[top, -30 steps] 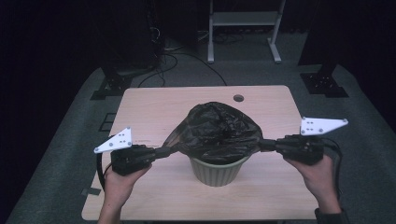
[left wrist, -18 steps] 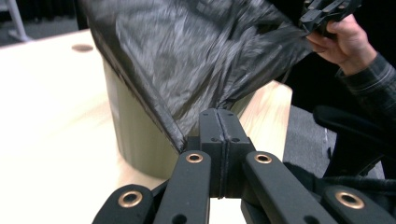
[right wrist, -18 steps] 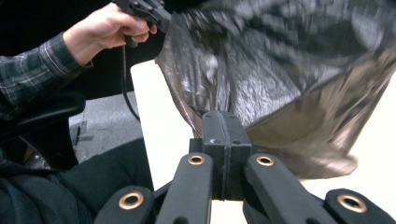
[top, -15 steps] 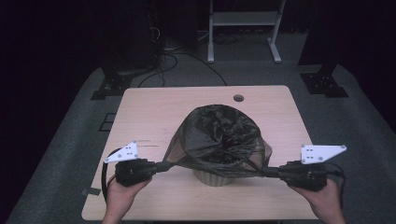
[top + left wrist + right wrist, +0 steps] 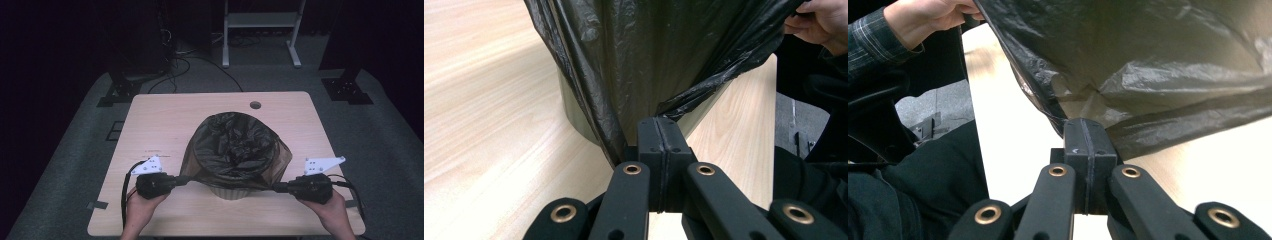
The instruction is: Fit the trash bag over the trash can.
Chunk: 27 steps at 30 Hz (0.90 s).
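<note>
Pinching black bag (image 5: 235,150), both grippers clamped.

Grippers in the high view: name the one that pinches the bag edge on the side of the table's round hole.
The right gripper. It is shut on the black bag at the picture's right, the side of the round hole; the left gripper clamps the opposite edge.

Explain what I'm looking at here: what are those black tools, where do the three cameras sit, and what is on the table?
A person holds two hand-held clamps. The high view looks down on a wooden table; the other two cameras ride on the clamps, looking along their jaws. The left gripper and the right gripper are each shut on an edge of a black bin bag, stretched over a small greenish bin standing on the table.
</note>
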Tool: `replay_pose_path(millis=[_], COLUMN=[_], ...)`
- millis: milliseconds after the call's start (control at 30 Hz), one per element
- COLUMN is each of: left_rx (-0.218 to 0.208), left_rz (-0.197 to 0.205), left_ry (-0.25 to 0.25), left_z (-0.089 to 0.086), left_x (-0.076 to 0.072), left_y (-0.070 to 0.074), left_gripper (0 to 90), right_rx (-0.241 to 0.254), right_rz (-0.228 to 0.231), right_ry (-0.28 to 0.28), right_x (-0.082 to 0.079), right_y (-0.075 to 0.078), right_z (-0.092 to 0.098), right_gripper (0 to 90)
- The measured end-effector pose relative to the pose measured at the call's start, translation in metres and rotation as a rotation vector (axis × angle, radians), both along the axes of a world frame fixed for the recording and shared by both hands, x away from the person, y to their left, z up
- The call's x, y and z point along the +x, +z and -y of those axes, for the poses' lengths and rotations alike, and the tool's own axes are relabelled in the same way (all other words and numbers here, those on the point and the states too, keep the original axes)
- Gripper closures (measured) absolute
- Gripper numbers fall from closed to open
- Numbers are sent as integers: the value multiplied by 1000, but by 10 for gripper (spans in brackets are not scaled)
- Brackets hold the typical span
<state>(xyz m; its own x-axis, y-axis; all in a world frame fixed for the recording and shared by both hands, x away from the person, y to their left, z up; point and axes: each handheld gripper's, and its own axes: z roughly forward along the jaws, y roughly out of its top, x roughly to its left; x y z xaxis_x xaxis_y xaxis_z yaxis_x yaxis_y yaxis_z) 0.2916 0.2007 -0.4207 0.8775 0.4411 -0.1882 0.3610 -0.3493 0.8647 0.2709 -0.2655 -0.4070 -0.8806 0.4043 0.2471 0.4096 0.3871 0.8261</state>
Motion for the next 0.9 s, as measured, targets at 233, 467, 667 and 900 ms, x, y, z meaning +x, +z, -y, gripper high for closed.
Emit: replay_pose_path(millis=[233, 467, 667, 900], left_rx=[53, 58, -20, -160], left_rz=[-30, -26, 5, 108], left_ry=[-6, 10, -36, -82], left_z=[3, 1, -11, -27], left_x=[3, 4, 0, -5], left_y=[-10, -14, 1, 34], left_gripper=[895, 832, 423, 269], right_rx=[-37, -54, 72, 151], right_rz=[-22, -14, 82, 163], right_ry=[2, -15, -70, -123], right_x=[3, 3, -1, 12], right_y=[-11, -15, 20, 56], right_z=[-2, 1, 20, 32], right_gripper=[900, 808, 596, 476])
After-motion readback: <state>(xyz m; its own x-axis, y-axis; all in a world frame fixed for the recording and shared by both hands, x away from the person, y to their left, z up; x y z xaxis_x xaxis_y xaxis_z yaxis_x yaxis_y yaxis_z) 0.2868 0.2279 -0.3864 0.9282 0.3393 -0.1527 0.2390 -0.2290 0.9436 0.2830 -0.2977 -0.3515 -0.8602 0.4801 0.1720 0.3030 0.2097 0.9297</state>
